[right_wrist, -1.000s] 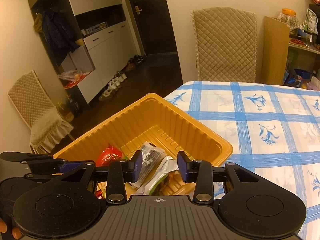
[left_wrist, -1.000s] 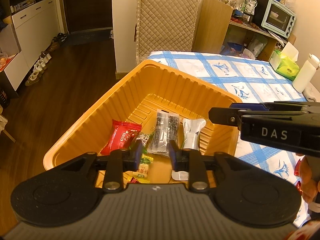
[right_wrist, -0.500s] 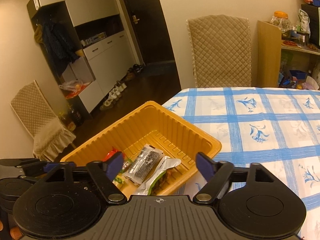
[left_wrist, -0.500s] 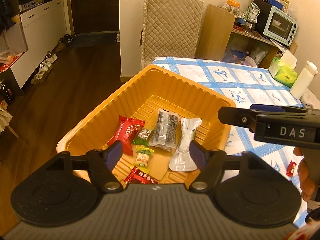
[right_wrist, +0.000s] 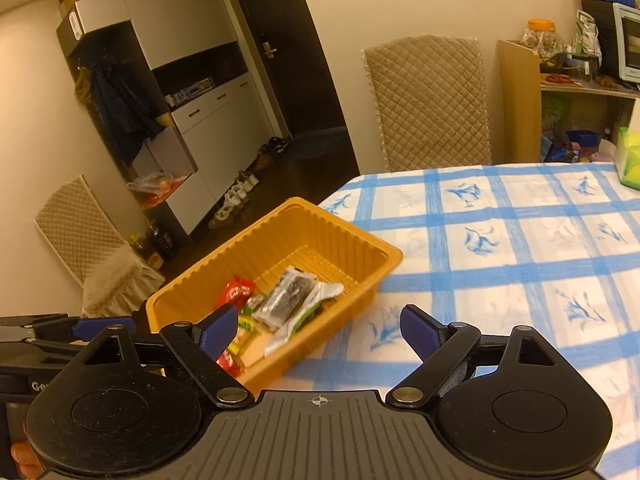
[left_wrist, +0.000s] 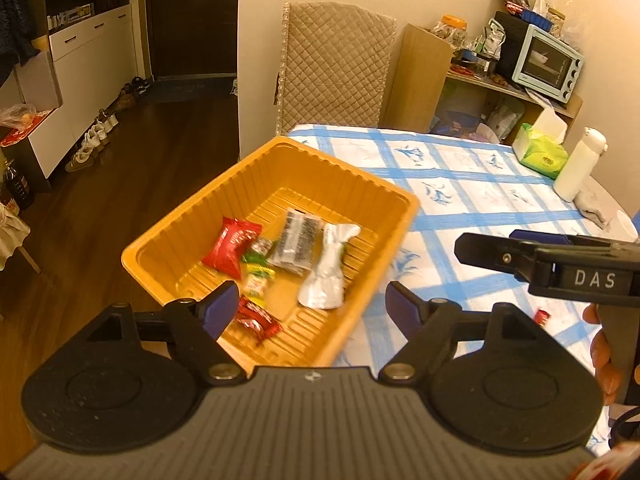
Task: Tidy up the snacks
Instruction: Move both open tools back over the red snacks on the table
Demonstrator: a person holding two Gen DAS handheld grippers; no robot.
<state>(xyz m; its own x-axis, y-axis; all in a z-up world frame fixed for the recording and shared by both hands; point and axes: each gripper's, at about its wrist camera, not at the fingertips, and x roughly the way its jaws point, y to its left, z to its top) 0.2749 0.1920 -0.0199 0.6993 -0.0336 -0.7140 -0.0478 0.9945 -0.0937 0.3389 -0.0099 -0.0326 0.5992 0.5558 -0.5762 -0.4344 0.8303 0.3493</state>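
An orange plastic tray (left_wrist: 280,164) sits at the table's left corner; it also shows in the right wrist view (right_wrist: 280,232). It holds several snacks: a red packet (left_wrist: 228,246), a clear dark packet (left_wrist: 297,236), a white pouch (left_wrist: 326,276), small green and yellow candies (left_wrist: 256,276) and a red bar (left_wrist: 258,318). My left gripper (left_wrist: 312,306) is open and empty, above the tray's near edge. My right gripper (right_wrist: 318,330) is open and empty, just right of the tray; it shows from the side in the left wrist view (left_wrist: 520,256). A small red candy (left_wrist: 542,316) lies on the tablecloth.
The blue-checked tablecloth (right_wrist: 520,248) covers the table. A green tissue box (left_wrist: 540,152) and a white bottle (left_wrist: 580,164) stand at the far right. A quilted chair (left_wrist: 336,68) is behind the table, and a shelf with a toaster oven (left_wrist: 546,62).
Both grippers went from nearly shut to wide open and pulled up and back from the tray. The snacks now lie loose in the tray.
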